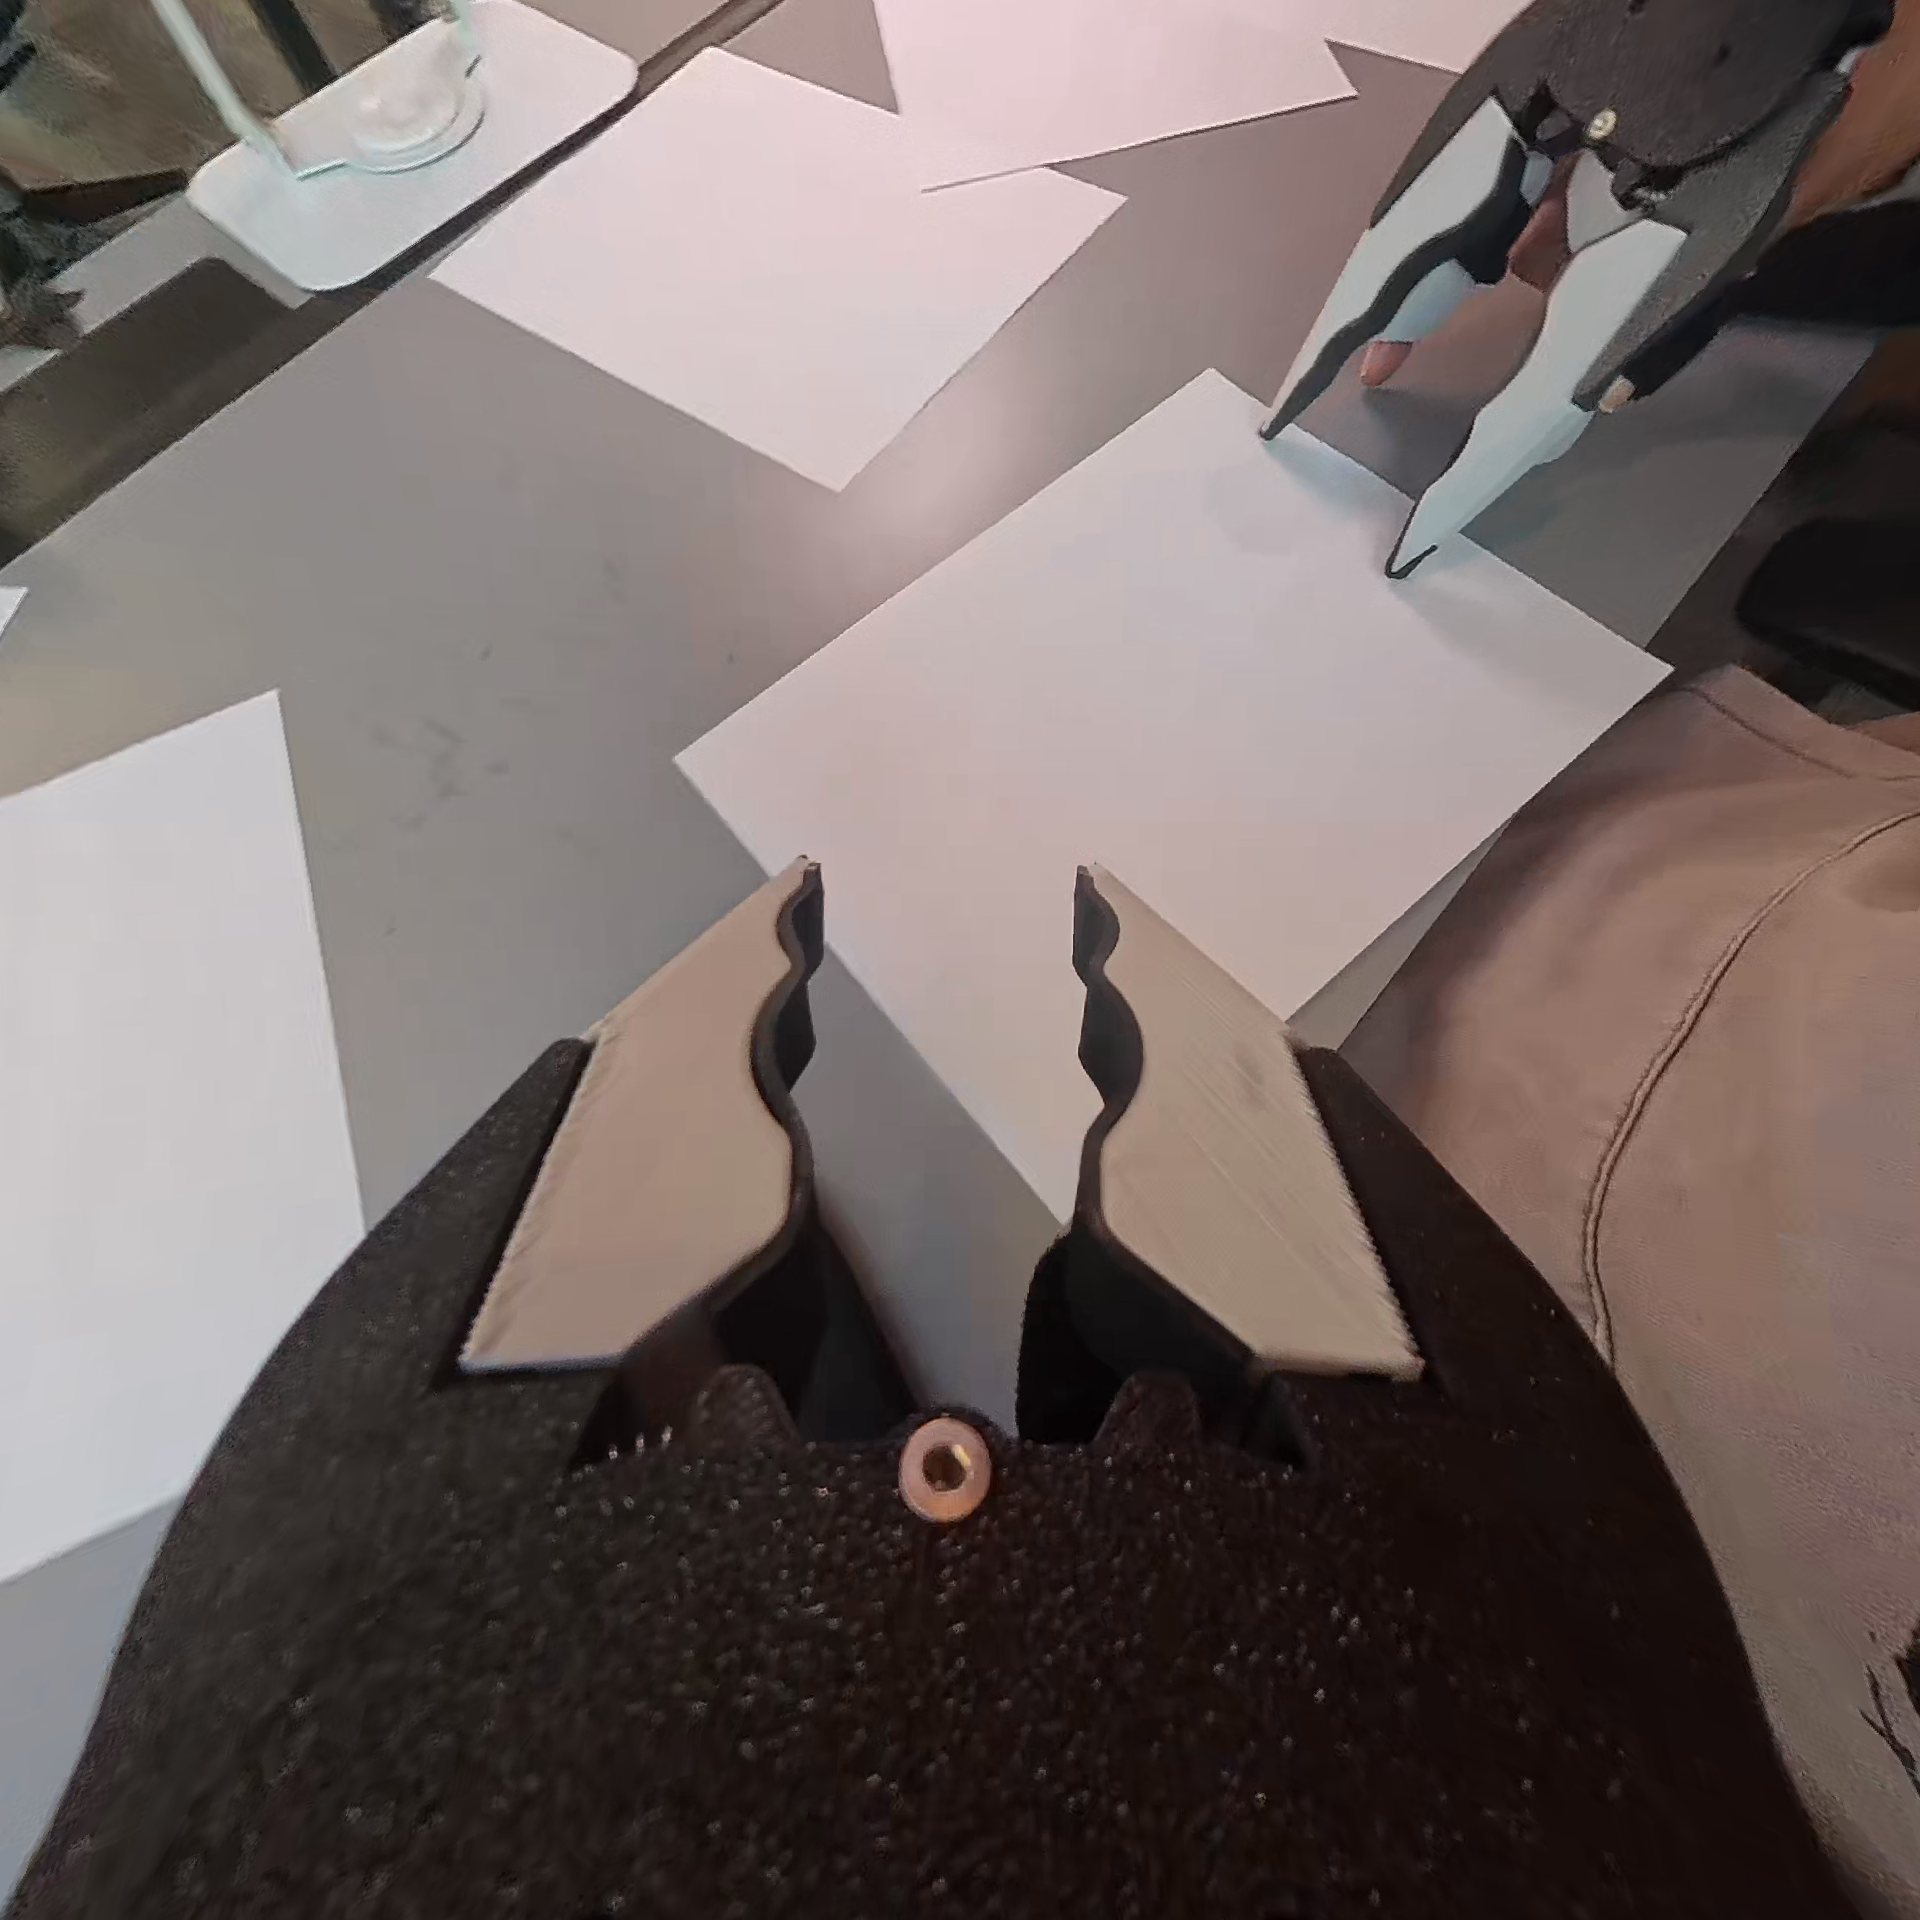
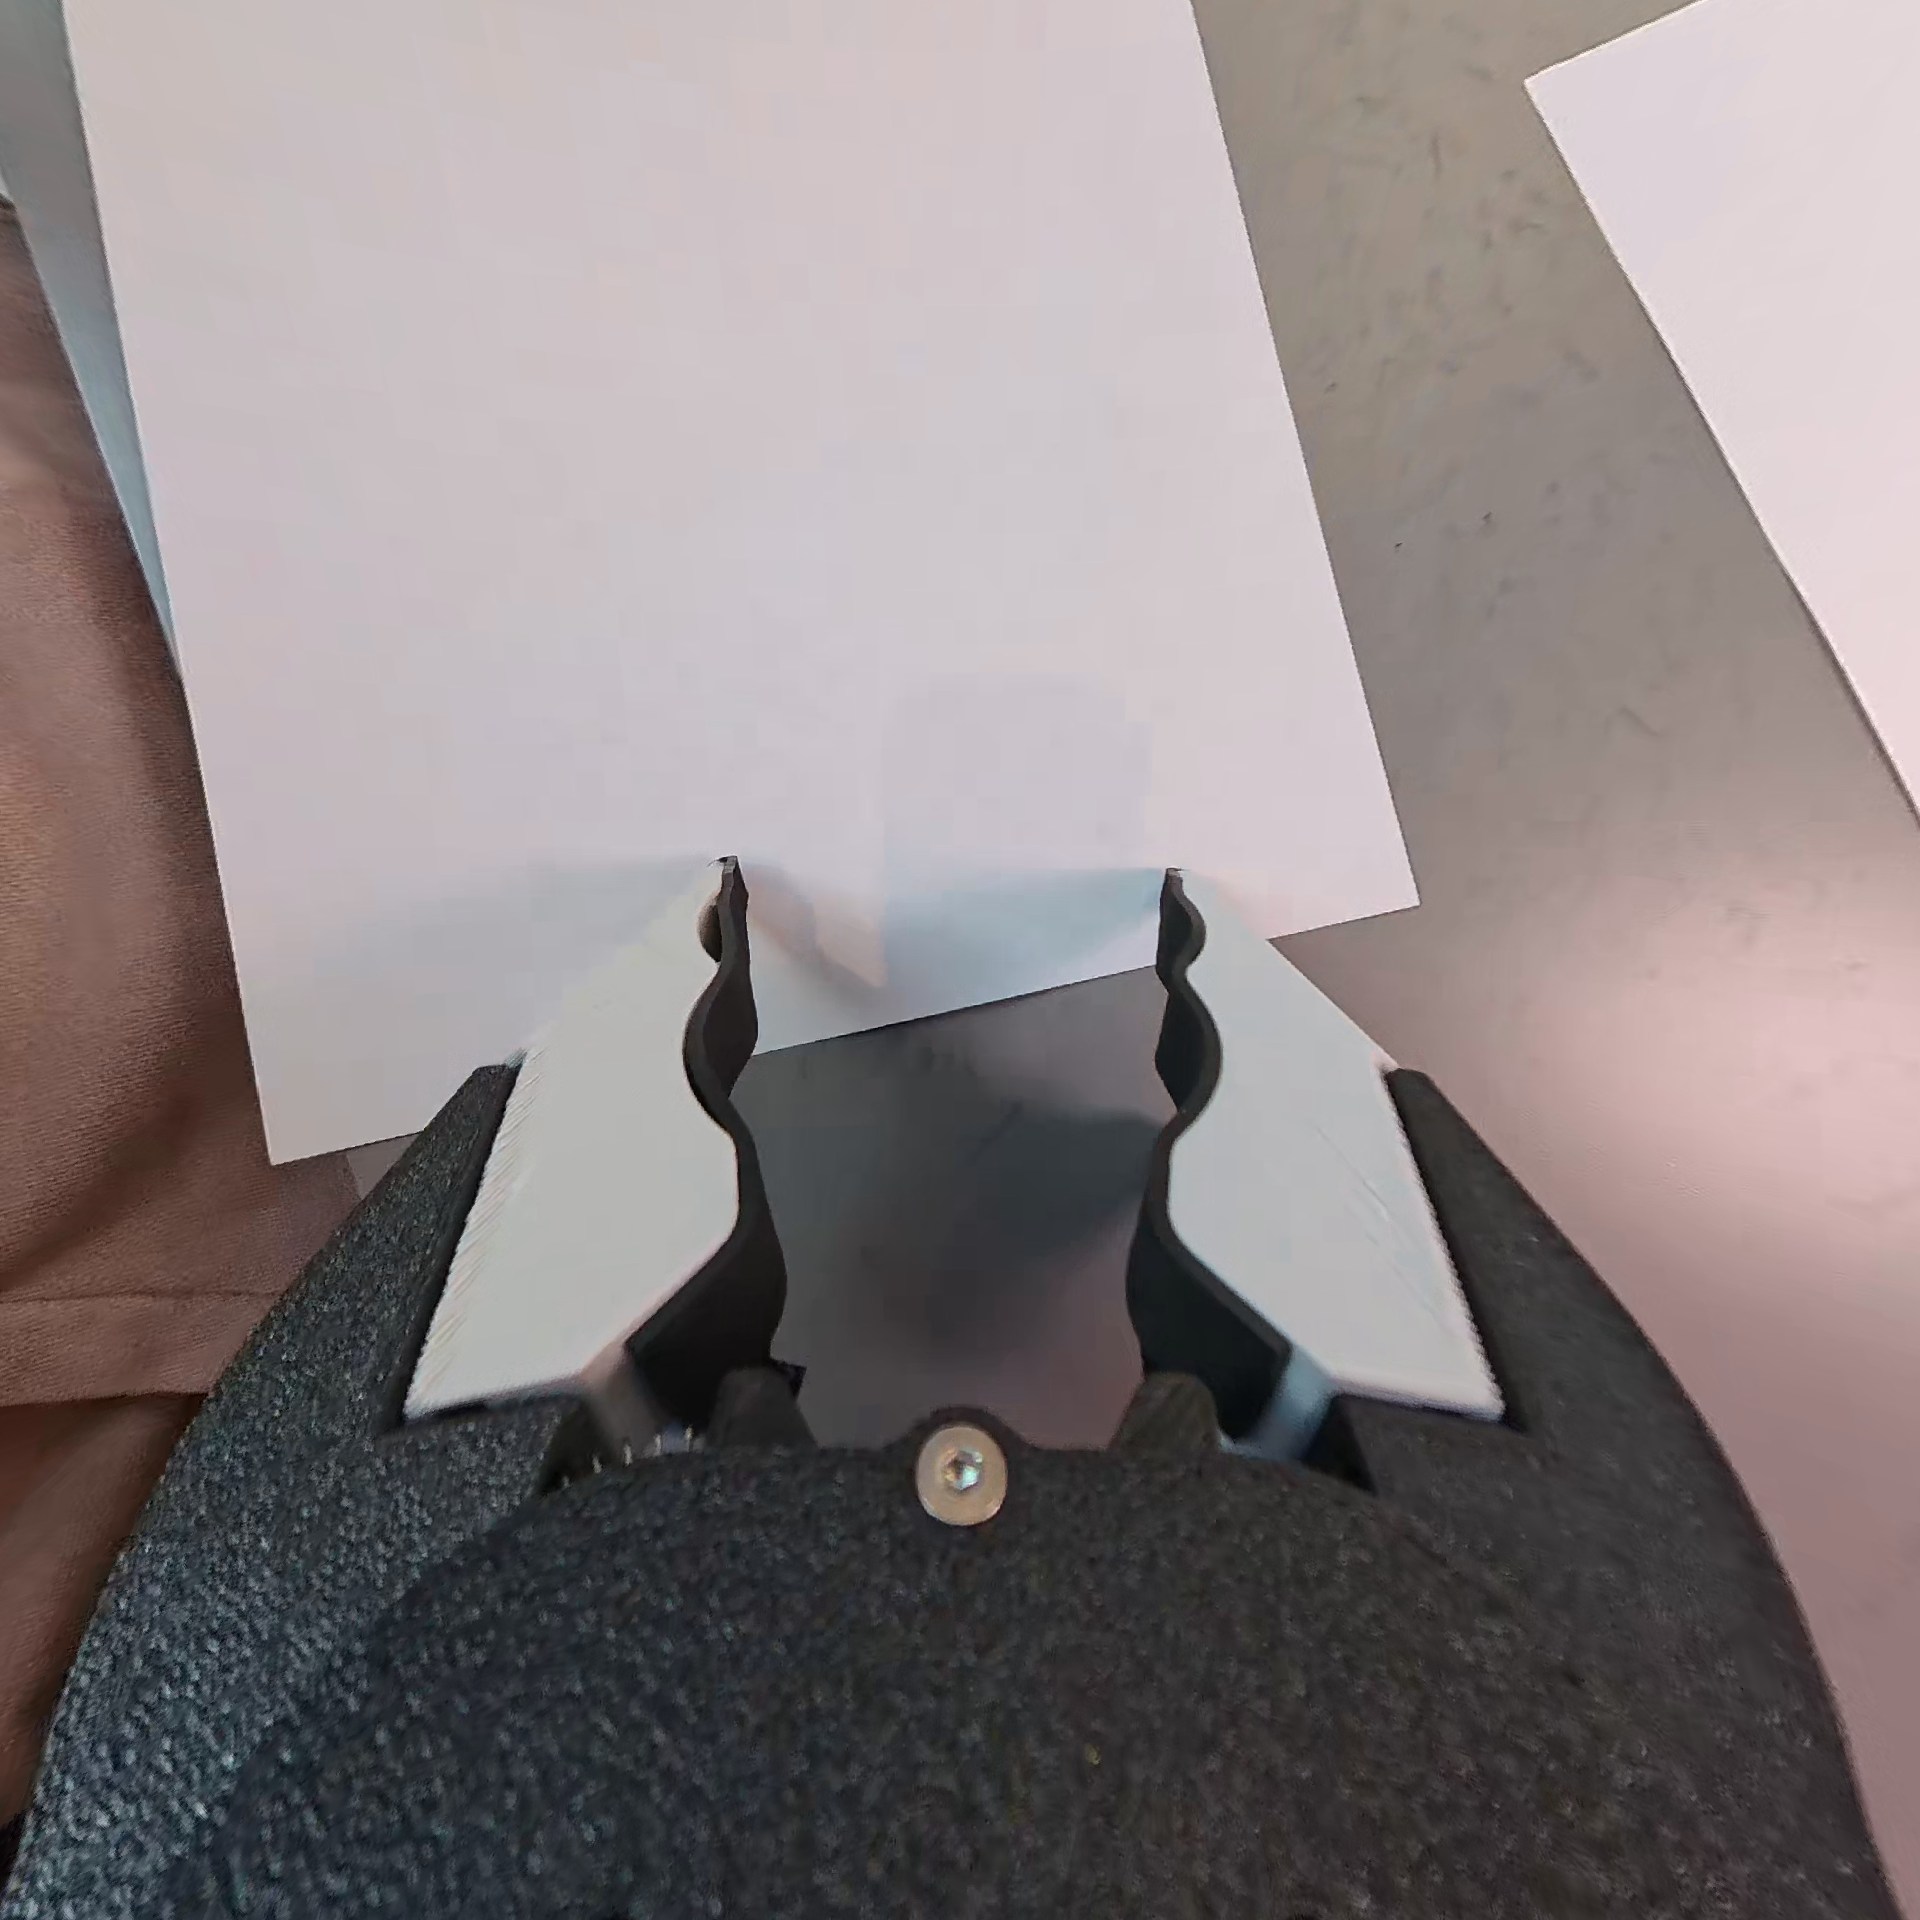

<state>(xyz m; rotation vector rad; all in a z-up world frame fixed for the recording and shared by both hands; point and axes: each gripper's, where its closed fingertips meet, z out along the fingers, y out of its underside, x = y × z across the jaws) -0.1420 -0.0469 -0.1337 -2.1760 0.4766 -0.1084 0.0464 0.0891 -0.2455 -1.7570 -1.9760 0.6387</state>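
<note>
A white sheet of paper (image 1: 1143, 748) lies flat on the grey table (image 1: 499, 582). My left gripper (image 1: 948, 871) is open and empty, held just above the sheet's near edge. My right gripper (image 1: 1335, 499) shows at the far corner of the same sheet, open, with both fingertips resting on the paper's far edge. In the right wrist view the right gripper (image 2: 951, 868) is open and empty, its tips on the near edge of the sheet (image 2: 707, 436).
Several other white sheets lie about the table (image 1: 758, 270), (image 1: 145, 1091), (image 2: 1787, 343). A clear glass (image 1: 405, 94) stands on a white tray (image 1: 343, 197) at the far left. A person's beige clothing (image 1: 1704, 1091) is at the right. The gap from one gripper's tips to the other's is roughly 25 cm.
</note>
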